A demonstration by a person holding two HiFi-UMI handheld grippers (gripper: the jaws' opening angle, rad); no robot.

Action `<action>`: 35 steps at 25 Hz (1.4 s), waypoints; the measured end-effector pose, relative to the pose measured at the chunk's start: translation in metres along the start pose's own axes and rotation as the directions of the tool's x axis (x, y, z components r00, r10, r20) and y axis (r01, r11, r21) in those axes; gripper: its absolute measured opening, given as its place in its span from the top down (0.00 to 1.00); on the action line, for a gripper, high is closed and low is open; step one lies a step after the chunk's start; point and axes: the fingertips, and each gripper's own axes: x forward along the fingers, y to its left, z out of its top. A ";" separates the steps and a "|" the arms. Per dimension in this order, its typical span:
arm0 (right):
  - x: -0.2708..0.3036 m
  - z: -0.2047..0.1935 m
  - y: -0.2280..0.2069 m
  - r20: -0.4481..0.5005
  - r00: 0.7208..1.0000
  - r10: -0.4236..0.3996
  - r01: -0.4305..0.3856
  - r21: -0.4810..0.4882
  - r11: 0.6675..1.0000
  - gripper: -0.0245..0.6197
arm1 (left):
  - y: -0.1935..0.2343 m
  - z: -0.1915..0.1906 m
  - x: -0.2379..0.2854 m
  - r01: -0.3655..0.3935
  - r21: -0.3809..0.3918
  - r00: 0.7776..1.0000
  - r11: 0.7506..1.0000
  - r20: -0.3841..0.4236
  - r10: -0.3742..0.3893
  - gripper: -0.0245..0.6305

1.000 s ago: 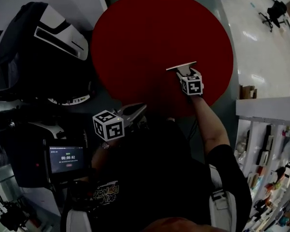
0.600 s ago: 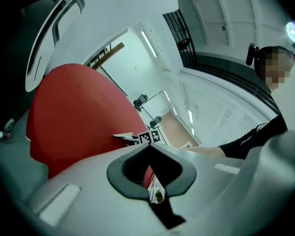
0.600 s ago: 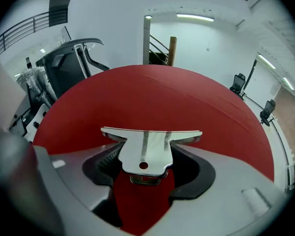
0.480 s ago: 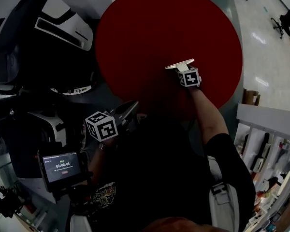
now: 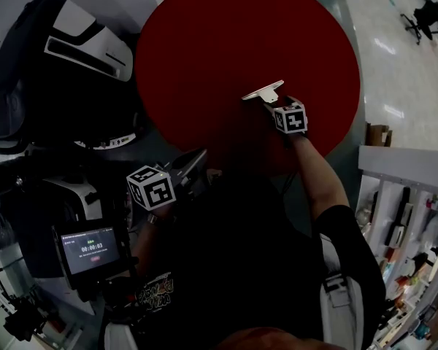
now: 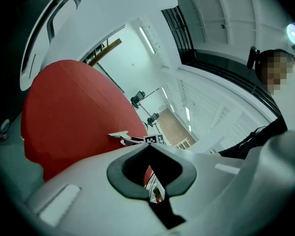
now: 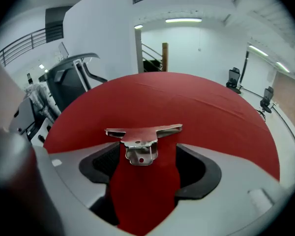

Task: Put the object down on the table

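A small T-shaped metal bracket [image 7: 141, 140] lies on the round red table [image 5: 226, 42], a little toward 5 o'clock from its centre. The right tool [image 7: 146, 154] straddles the bracket's short stem, its jaws opening and the pads clear of the metal. The left tool [image 6: 148, 149], closed and empty, hangs off the table at 7 o'clock. The bracket looks light, stiff and slick, best gripped by the stem rather than the thin crossbar.
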 end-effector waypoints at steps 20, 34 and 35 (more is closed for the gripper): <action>-0.376 0.014 0.179 0.618 0.678 0.397 -0.478 -0.040 0.878 0.96 | -0.109 -0.100 0.058 0.144 0.121 0.978 0.982 -0.168 -0.123 0.94; -0.475 -0.106 0.210 0.564 0.590 0.578 -0.632 -0.124 0.765 0.96 | -0.184 -0.234 0.016 0.048 0.087 0.996 0.995 -0.077 -0.041 0.94; -0.480 -0.105 0.213 0.564 0.585 0.583 -0.639 -0.122 0.759 0.96 | -0.186 -0.235 0.013 0.043 0.089 0.997 0.995 -0.071 -0.037 0.94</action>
